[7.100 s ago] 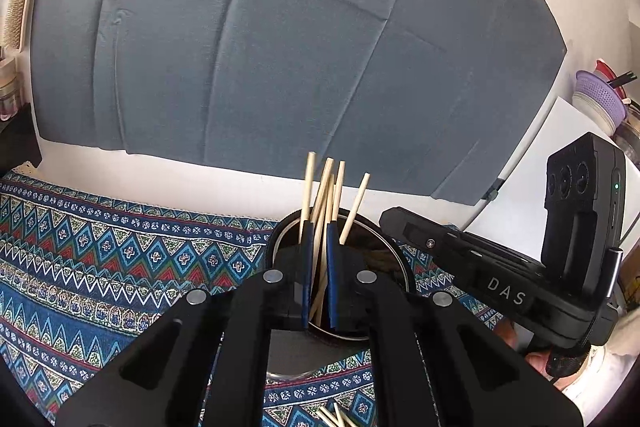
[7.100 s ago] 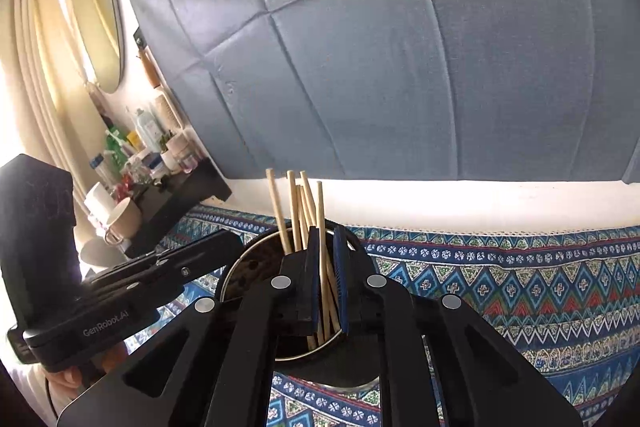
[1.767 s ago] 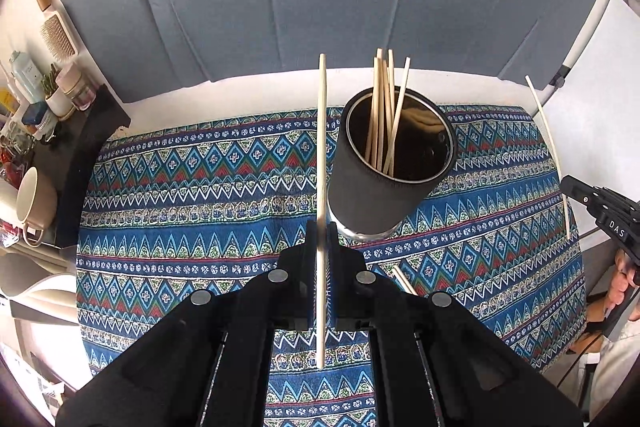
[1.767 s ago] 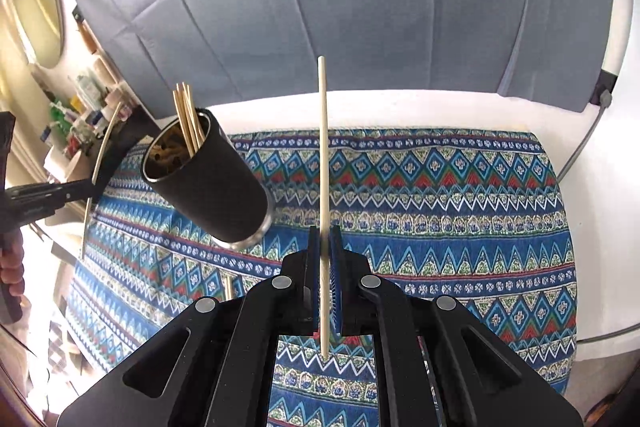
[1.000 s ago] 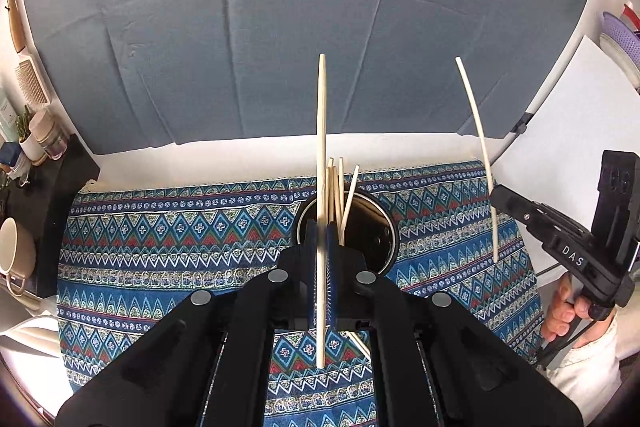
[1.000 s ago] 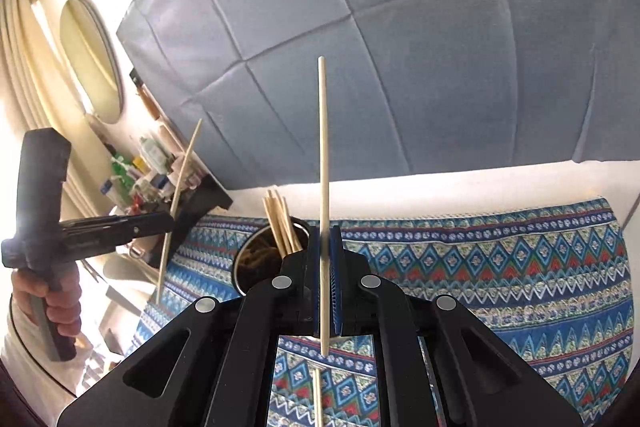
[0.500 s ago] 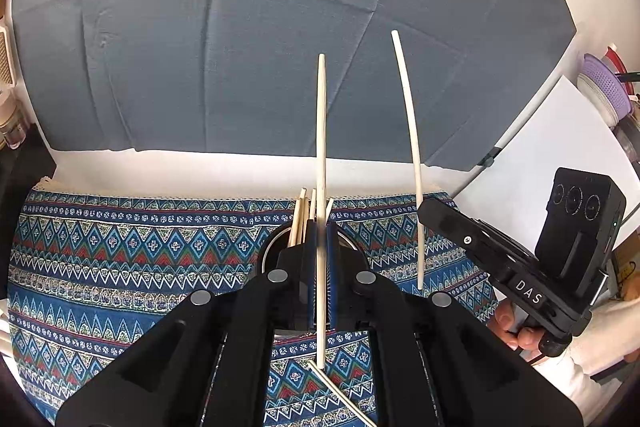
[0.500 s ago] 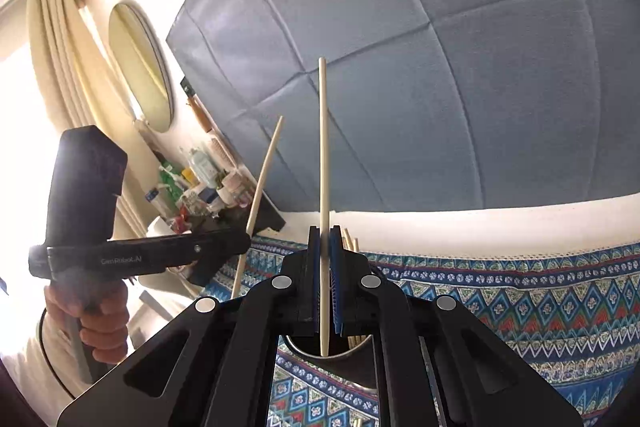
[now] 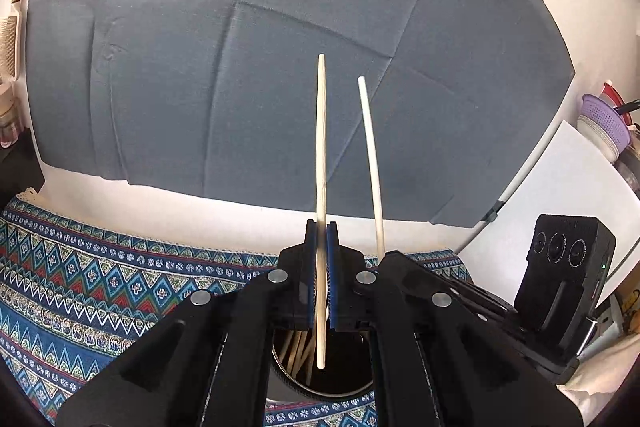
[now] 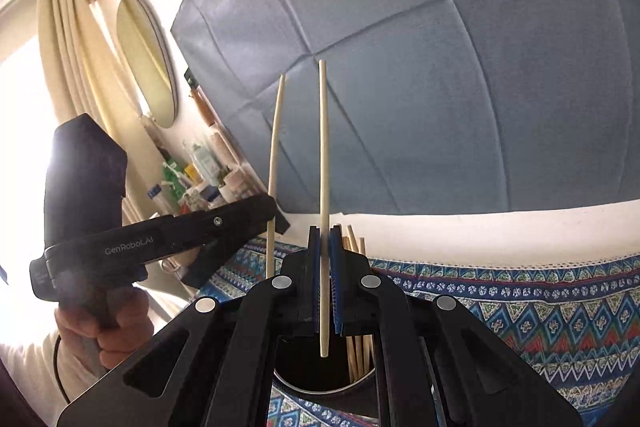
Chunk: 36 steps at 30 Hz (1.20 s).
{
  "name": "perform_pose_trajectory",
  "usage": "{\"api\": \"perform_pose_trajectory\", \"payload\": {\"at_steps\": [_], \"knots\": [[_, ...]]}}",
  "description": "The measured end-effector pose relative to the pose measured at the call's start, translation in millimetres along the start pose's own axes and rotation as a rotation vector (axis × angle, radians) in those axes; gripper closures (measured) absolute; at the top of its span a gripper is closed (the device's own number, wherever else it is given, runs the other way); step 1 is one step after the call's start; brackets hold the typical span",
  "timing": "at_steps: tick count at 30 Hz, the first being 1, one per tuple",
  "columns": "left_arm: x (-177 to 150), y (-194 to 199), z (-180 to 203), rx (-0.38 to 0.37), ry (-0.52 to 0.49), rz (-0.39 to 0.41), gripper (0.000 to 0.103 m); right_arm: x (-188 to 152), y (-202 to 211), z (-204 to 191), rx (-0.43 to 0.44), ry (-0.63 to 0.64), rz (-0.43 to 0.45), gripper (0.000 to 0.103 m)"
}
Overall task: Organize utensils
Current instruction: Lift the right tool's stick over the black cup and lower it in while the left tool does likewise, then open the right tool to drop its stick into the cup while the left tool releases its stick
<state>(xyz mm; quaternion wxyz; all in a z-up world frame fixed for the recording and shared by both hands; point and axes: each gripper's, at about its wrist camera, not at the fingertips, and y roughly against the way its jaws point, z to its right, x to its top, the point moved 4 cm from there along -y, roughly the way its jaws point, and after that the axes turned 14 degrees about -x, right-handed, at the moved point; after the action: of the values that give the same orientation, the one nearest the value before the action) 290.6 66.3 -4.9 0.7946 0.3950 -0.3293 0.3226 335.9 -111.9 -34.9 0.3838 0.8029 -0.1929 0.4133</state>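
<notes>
The left gripper [image 9: 320, 291] pinches one chopstick [image 9: 321, 187] upright, its lower tip just over the mouth of the dark cup [image 9: 320, 383] at 6 o'clock. The right gripper [image 10: 325, 291] likewise clamps a second chopstick [image 10: 323, 187] above that cup (several sticks already stand inside). Both await dropping in; whether more lie on the patterned cloth [image 9: 100, 287] can't be told.

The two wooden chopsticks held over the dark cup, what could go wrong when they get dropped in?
1. The left gripper and right gripper crowd over one dark round cup, so they might knock together.
2. The wooden chopsticks already in the cup lean across it; the right gripper's thin wooden chopstick could catch on them.
3. The left gripper's thin wooden chopstick may tip out onto the blue patterned cloth.
</notes>
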Motion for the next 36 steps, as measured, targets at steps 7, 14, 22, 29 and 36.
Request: {"api": "perform_pose_trajectory", "payload": {"at_steps": [7, 14, 22, 29, 36], "knots": [[-24, -9, 3, 0.043, -0.068, 0.029, 0.098, -17, -14, -1, -0.033, 0.028, -0.034, 0.098], [-47, -6, -6, 0.064, -0.085, 0.014, 0.098, -38, -9, -2, -0.067, 0.065, -0.058, 0.098], [-63, 4, -4, 0.067, -0.091, -0.013, 0.098, -56, 6, -3, -0.090, 0.108, -0.073, 0.098], [-71, 10, 2, 0.054, -0.120, -0.047, 0.098, -63, 14, -11, -0.107, 0.163, -0.091, 0.098], [-74, 21, 3, 0.054, -0.109, -0.044, 0.098, -60, 22, -17, -0.121, 0.181, -0.085, 0.095]]}}
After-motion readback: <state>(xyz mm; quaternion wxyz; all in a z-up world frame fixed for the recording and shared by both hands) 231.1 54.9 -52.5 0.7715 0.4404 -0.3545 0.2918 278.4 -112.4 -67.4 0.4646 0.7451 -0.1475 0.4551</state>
